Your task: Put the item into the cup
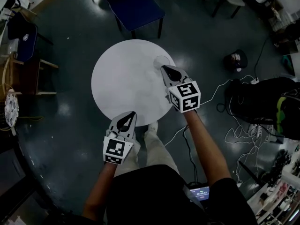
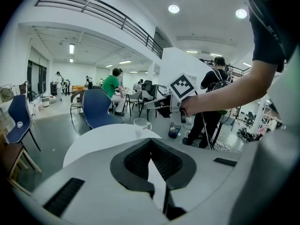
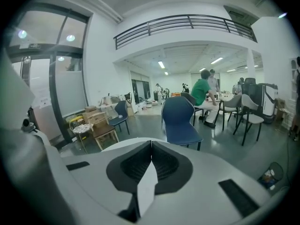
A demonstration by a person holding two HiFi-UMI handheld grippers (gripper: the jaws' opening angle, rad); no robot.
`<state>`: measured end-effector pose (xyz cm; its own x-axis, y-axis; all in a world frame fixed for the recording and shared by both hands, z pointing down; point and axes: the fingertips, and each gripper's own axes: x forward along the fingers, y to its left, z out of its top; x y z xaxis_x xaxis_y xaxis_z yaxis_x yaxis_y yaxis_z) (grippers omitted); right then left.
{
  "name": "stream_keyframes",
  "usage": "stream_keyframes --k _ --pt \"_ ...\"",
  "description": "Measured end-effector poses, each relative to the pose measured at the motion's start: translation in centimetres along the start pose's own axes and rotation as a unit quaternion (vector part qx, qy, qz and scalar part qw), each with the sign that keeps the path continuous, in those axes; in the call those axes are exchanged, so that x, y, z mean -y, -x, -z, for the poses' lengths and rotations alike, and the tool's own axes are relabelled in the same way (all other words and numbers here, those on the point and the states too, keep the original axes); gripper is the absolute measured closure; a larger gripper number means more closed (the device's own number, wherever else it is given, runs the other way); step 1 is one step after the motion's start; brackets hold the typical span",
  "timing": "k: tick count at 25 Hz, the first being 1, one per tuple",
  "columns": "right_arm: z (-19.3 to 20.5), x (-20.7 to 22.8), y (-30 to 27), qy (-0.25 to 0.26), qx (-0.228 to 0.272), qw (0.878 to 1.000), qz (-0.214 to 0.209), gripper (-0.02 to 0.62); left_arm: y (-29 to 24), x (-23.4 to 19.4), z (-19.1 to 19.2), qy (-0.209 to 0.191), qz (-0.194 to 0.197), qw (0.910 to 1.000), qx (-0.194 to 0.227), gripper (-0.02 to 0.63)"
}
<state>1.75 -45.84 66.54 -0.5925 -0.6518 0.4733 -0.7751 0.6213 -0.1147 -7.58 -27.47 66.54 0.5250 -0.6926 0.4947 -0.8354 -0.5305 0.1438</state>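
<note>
- My left gripper (image 2: 151, 140) has its jaws pressed together with nothing between them. In the head view it hangs at the near edge of the round white table (image 1: 119, 76).
- My right gripper (image 3: 151, 143) is closed tight too, and it is empty. Its tip points toward the far right part of the table, near the cup.
- The cup (image 1: 161, 61) is pale and see-through. It stands upright on the table close to the far right edge, and neither gripper touches it.
- I cannot make out the item in any view, and the cup is too small and dim for me to tell whether anything lies inside it.
- A blue chair (image 1: 133, 6) stands just beyond the table.
- Pale cables (image 1: 234, 130) trail over the dark floor on my right.
</note>
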Motion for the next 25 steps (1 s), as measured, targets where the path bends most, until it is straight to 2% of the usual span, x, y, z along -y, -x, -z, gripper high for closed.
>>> stream_keyframes --k 7,17,19,23,25 --pt "-2.9 -3.2 3.1 0.004 0.033 0.999 -0.011 0.575 1.3 -0.5 -2.3 -0.014 -0.004 0.9997 0.019 0.589" --pt "-7.1 -9.2 8.3 0.003 0.071 0.997 -0.041 0.575 5.7 0.2 -7.7 -0.050 -0.001 0.9965 0.066 0.589" --pt "-7.9 -10.3 9.4 0.008 0.078 0.996 -0.043 0.575 6.6 0.1 -8.6 -0.045 -0.001 0.9961 0.076 0.589" --pt "-9.9 -12.8 12.2 0.020 0.097 0.994 -0.050 0.575 9.2 0.5 -11.5 0.000 0.014 0.9936 0.112 0.589" --pt "-10.8 -13.8 13.7 0.028 0.107 0.993 -0.049 0.575 10.2 1.0 -12.9 0.001 0.023 0.9914 0.129 0.589"
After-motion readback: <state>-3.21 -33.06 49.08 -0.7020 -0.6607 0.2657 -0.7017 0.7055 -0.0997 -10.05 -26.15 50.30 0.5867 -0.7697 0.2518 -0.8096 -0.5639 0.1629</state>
